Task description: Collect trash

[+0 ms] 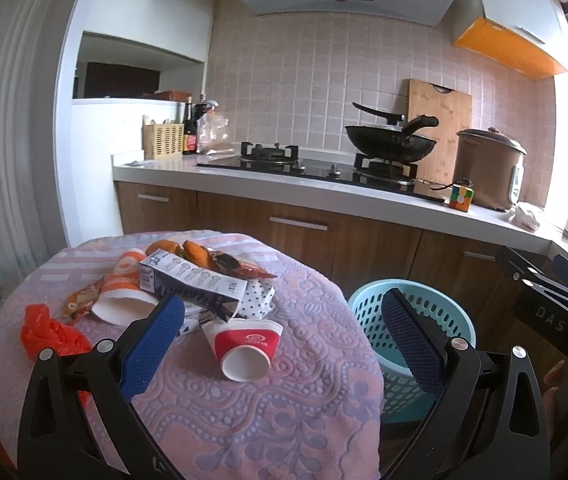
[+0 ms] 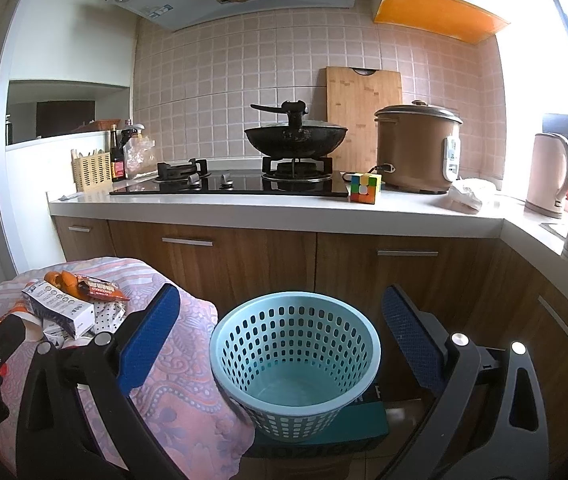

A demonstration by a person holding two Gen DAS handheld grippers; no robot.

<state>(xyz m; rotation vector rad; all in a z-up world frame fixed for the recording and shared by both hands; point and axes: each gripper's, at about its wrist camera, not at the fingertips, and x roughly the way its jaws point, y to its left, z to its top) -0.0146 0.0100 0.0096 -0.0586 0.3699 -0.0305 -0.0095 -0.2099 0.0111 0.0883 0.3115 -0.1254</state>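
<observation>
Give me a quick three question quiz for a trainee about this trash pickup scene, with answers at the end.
1. True or false: the basket already holds trash.
2. Which cup lies nearest the left tool: A the red cup, B the orange cup?
3. Fill in: the wok sits on the ____.

Key: 1 false, it looks empty. 2 A. 3 stove.
</observation>
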